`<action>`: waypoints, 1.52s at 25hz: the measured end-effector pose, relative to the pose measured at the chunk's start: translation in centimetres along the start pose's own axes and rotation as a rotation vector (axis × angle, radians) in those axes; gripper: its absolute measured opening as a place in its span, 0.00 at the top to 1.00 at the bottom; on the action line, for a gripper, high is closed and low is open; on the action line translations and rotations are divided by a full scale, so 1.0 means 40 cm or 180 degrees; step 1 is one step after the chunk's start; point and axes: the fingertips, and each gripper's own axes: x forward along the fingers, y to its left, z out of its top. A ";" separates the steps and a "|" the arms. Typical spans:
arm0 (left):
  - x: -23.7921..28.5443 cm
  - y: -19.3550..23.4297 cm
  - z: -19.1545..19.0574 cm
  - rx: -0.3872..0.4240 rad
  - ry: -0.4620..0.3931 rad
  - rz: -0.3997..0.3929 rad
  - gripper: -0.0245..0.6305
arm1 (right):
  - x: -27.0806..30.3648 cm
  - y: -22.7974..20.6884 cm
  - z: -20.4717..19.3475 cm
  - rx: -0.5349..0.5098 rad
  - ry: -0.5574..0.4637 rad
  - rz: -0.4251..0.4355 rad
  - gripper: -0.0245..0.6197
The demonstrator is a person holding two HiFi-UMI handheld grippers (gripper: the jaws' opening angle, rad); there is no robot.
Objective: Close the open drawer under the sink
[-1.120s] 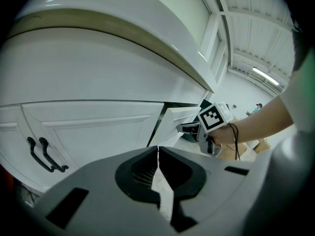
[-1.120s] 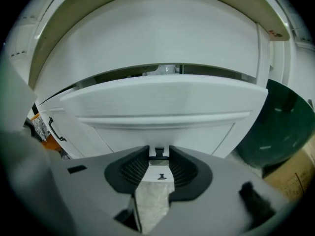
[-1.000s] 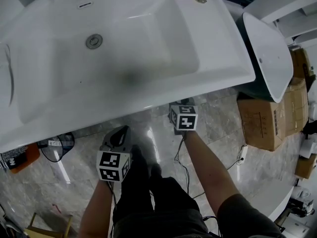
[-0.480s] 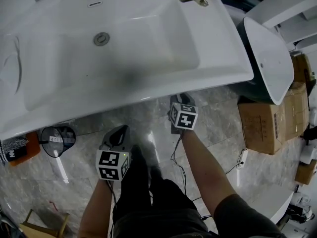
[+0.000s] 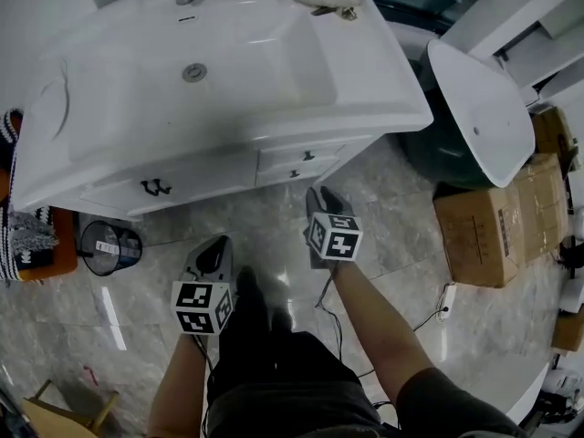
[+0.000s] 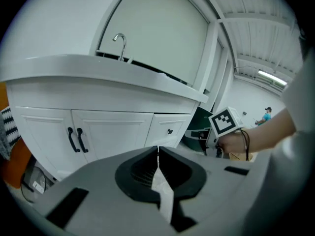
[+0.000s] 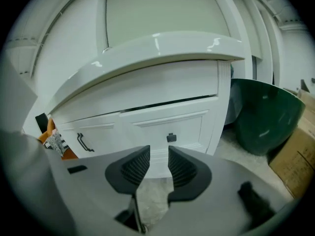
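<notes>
The white vanity (image 5: 228, 167) under the sink (image 5: 219, 71) shows its front. Its upper right drawer (image 7: 167, 124) has a small black knob (image 7: 171, 137) and a dark gap along its top edge; the same drawer (image 5: 301, 158) sits at centre in the head view. My right gripper (image 7: 159, 154) points at that drawer from a short way off; its jaws are closing with nothing between them. It hovers above the floor in front of the drawers, right gripper (image 5: 321, 199). My left gripper (image 6: 158, 151) is shut and empty, left gripper (image 5: 212, 252) lower left, facing the cabinet doors.
Two cabinet doors with black handles (image 5: 155, 187) sit left of the drawers. A wire bin (image 5: 108, 247) and an orange object (image 5: 41, 249) stand at the left. A green basin with a white top (image 5: 479, 108) and cardboard boxes (image 5: 497, 213) stand at the right. Marble floor (image 5: 401, 208) lies in front.
Both grippers have drawn back from under the sink's edge and risen. The view has pulled back, so the cabinet front with doors and drawers has come into sight.
</notes>
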 end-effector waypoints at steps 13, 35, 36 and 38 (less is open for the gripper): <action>-0.307 -0.191 0.036 -0.0082 -0.0305 0.0083 0.94 | -0.395 0.057 -0.028 0.0113 -0.0103 0.0243 0.89; -0.806 -0.181 0.014 0.0273 -0.0689 -0.0634 0.94 | -0.967 0.435 -0.098 0.0059 -0.0717 -0.0198 0.90; -0.834 -0.188 0.006 0.0304 -0.0708 -0.0671 0.94 | -0.997 0.455 -0.096 0.0007 -0.0769 -0.0199 0.90; -0.885 -0.201 -0.011 0.0358 -0.0734 -0.0741 0.94 | -1.051 0.494 -0.096 -0.0088 -0.0860 -0.0204 0.90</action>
